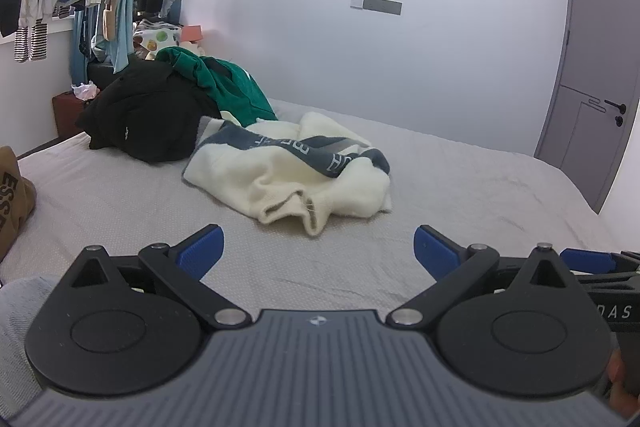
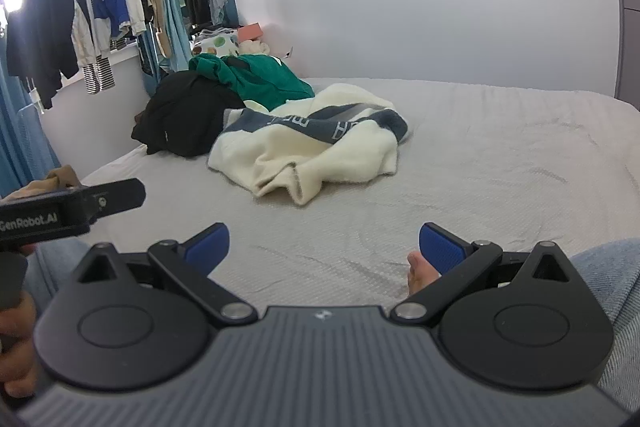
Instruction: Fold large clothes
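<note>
The crumpled cream knit sweater with a dark grey lettered band (image 1: 288,167) lies mid-bed, long axis running left-right, cuff pointing toward the near edge. Left gripper (image 1: 318,251) and right gripper (image 2: 324,247) both hover wide open, holding nothing.

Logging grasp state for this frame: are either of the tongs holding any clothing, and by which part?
Nothing is held. The left tongs and right tongs are both open above the bedsheet, short of the crumpled cream sweater.

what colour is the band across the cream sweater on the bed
Dark blue-grey with pale lettering, on the cream sweater; clearest in the right wrist view.
</note>
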Demonstrator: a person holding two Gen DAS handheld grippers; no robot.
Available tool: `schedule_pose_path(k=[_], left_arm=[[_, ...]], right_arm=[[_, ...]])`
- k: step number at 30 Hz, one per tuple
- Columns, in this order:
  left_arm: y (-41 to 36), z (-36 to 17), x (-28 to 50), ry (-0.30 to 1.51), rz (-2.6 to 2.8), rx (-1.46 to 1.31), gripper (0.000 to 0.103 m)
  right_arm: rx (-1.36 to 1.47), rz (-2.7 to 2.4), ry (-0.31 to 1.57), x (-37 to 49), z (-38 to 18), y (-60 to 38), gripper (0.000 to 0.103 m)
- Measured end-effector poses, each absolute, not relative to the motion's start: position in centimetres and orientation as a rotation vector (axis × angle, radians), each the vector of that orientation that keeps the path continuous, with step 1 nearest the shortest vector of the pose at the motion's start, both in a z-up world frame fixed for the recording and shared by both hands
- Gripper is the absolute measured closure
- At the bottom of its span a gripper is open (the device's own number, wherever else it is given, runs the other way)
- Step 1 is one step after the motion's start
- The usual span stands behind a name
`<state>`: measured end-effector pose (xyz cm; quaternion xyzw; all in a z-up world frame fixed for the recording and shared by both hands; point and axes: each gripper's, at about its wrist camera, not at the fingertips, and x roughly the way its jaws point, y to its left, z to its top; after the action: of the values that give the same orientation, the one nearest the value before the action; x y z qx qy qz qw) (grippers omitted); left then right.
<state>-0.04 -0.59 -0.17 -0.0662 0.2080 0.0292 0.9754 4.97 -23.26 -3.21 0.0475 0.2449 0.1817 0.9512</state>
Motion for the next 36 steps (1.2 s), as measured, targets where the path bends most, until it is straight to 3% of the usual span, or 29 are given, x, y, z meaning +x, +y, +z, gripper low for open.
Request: schedule_pose_path(k=[36], left_arm=[[-0.8,-0.7,1.3,0.449,0.072,-0.122,0.000]], right_arm=[[0.099,0.370,0.520,6.0,-3.8,-23.2,0.000]])
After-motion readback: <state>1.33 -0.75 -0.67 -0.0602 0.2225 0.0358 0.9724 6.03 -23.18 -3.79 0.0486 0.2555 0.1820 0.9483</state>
